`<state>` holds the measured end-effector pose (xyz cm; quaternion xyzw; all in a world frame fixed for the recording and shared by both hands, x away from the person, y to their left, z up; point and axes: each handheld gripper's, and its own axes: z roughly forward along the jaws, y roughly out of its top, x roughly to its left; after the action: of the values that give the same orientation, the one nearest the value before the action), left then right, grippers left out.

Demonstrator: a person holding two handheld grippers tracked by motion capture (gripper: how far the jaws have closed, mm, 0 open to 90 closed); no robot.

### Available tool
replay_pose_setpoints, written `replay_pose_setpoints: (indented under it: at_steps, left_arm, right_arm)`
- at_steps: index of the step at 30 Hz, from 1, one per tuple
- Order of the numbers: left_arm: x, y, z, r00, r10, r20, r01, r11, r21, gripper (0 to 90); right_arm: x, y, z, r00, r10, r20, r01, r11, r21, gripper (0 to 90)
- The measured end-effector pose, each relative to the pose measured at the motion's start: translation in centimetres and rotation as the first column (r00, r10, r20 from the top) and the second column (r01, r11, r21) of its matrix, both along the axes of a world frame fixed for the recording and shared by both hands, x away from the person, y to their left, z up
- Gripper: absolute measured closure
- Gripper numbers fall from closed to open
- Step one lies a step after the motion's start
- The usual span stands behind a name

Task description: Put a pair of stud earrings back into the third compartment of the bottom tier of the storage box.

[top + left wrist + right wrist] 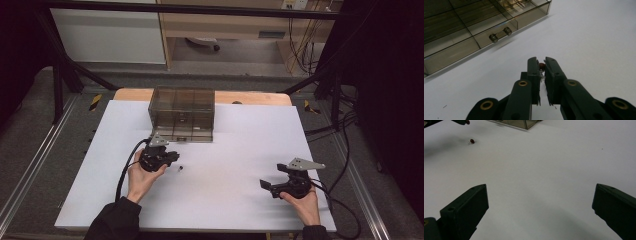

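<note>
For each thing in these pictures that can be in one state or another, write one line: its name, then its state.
Left gripper: shut on a small red-brown piece held at its fingers' tips.
Right gripper: open, nothing between its fingers, over the white table.
Second small red-brown piece: lying loose on the table, untouched.
Smoky clear drawer cabinet: upright at the table's far side; the handled drawer looks shut.

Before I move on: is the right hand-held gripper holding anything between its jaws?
No. In the right gripper view the right hand-held gripper has its jaws spread wide apart, with nothing but bare white table between them.
</note>
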<state>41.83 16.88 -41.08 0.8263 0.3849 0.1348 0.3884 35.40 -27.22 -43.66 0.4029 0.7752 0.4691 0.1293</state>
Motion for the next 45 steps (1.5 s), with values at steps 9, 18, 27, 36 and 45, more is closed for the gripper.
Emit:
replay_pose_setpoints:
  at_steps: [9,18,27,36,45]
  left_arm:
    - [1.2,-1.5,1.0,0.9999,-0.010,0.007,0.010,0.9999,0.008,82.5]
    - [2.8,-3.4,1.8,0.9998,-0.019,0.010,0.018,0.9996,0.021,82.5]
    - [4.7,-4.9,1.8,1.0000,-0.003,0.003,0.003,0.9996,0.028,82.5]
    - [6.8,-5.9,1.8,0.9997,0.024,0.002,-0.024,0.9992,0.032,82.5]
    - [8.9,-6.4,0.8,0.9982,0.061,0.005,-0.061,0.9969,0.050,82.5]
  right_arm:
    - [0.0,0.0,0.0,1.0000,0.000,0.002,0.000,1.0000,0.002,1.2]
    - [0.0,0.0,0.0,1.0000,0.000,0.000,0.000,1.0000,0.000,1.1]
    - [0.0,0.0,0.0,1.0000,0.003,0.003,-0.003,1.0000,-0.001,1.1]
    - [0.0,0.0,-0.1,1.0000,0.005,0.001,-0.005,1.0000,-0.005,1.1]
    - [0.1,0.1,-0.1,1.0000,0.006,0.001,-0.006,1.0000,-0.003,1.1]
